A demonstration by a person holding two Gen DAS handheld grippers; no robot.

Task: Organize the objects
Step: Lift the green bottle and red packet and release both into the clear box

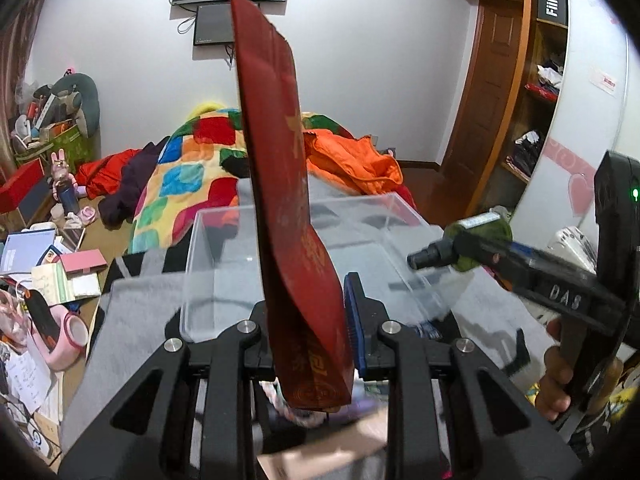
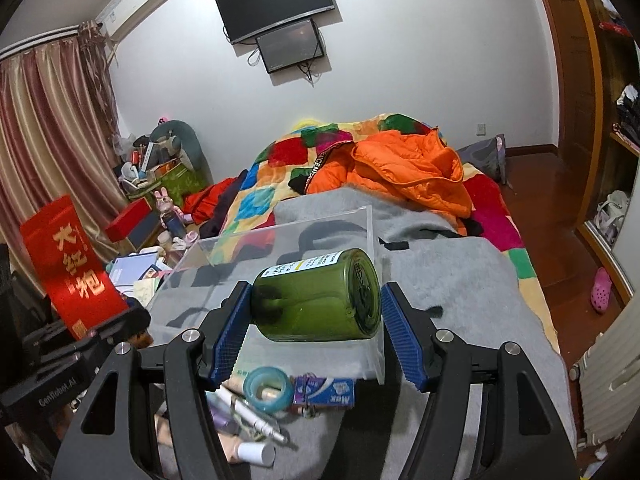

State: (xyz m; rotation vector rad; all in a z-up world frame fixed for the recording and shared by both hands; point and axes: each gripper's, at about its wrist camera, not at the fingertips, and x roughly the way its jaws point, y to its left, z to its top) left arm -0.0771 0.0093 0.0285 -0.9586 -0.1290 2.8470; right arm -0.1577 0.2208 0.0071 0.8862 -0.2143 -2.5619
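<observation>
My left gripper is shut on a tall red packet with gold characters, which stands upright between the jaws. The same red packet shows at the left of the right wrist view. My right gripper is shut on a green glass bottle that lies sideways between the blue pads, cap end to the left. In the left wrist view the green bottle and right gripper hang at the right. A clear plastic box sits just ahead on the grey blanket.
Under my right gripper lie a teal tape roll, a purple box and several pens. An orange jacket and patchwork quilt cover the bed beyond. Clutter fills the floor at the left; wardrobe shelves stand right.
</observation>
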